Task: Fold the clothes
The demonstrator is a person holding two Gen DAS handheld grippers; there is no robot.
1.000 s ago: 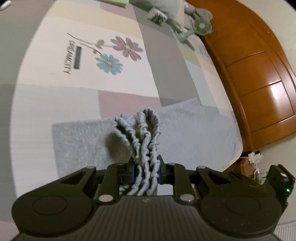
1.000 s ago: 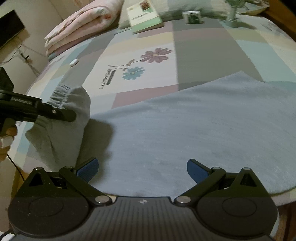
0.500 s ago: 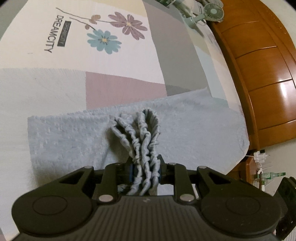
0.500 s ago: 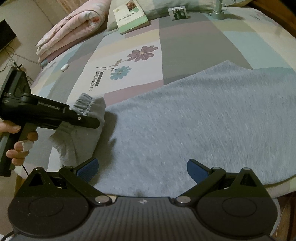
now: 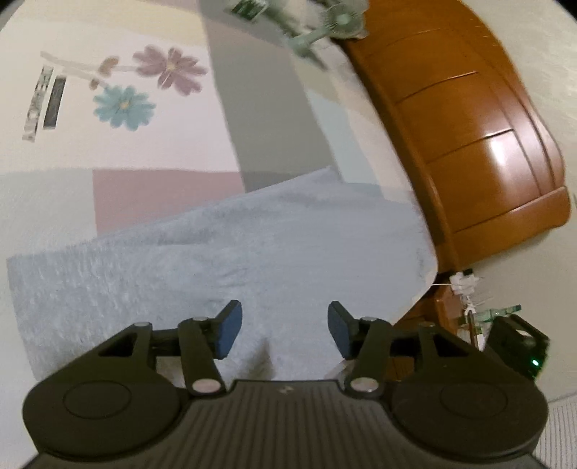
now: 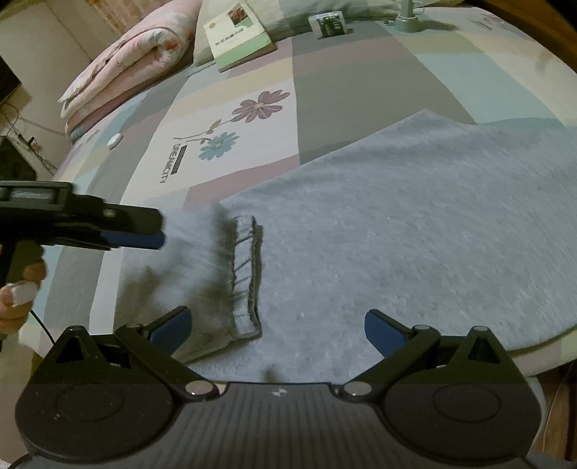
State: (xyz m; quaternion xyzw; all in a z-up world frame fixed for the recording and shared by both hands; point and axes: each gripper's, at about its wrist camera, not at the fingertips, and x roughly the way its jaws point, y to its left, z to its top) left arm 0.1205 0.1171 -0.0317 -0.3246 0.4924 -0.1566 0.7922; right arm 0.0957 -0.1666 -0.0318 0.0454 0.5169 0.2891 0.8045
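While both grippers gape, trousers point(image 6: 378, 223) lie folded.

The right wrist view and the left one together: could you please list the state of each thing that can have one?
Left gripper: jaws open, empty, above the garment.
Right gripper: jaws open, empty.
Light grey fleece garment: lying on the bed, elastic-cuffed end folded over onto it.
Green and white paperback book: closed, lying flat.
Pink floral quilt: folded.
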